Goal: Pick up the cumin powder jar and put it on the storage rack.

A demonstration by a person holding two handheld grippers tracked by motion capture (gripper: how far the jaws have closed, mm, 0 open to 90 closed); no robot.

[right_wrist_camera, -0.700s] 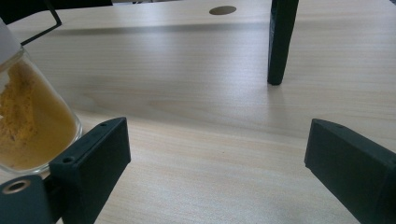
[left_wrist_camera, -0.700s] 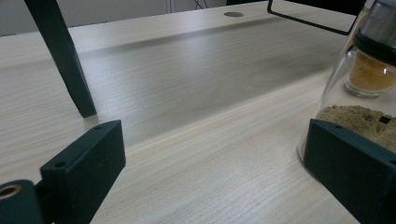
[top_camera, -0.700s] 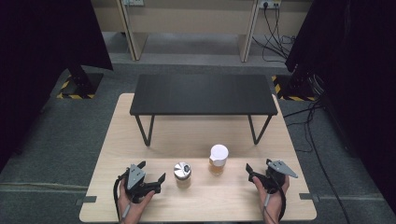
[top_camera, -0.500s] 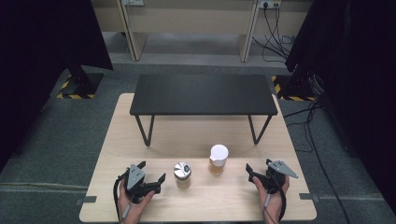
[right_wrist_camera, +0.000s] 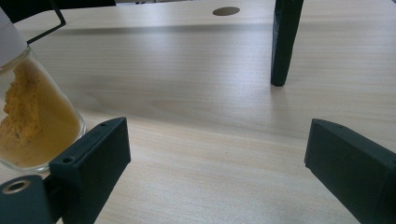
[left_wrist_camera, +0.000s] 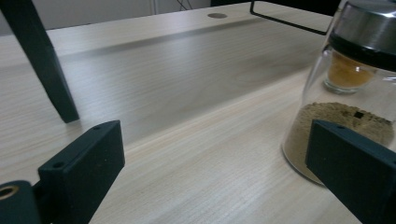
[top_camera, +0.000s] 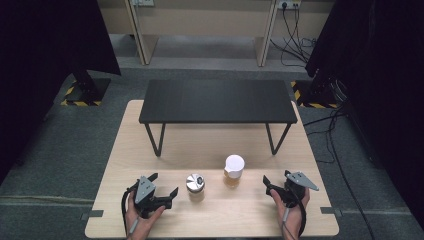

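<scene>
Two glass jars stand near the front of the wooden table. One has a silver lid and holds brown powder. The other has a white lid and holds orange powder. My left gripper rests on the table just left of the silver-lidded jar, open, with bare wood between its jaws. My right gripper sits to the right of the white-lidded jar, open too, nothing between its jaws. A hand holds each gripper.
A low black bench on thin metal legs spans the far half of the table. A cable hole lies in the tabletop beyond it. Dark curtains and cables on the floor surround the table.
</scene>
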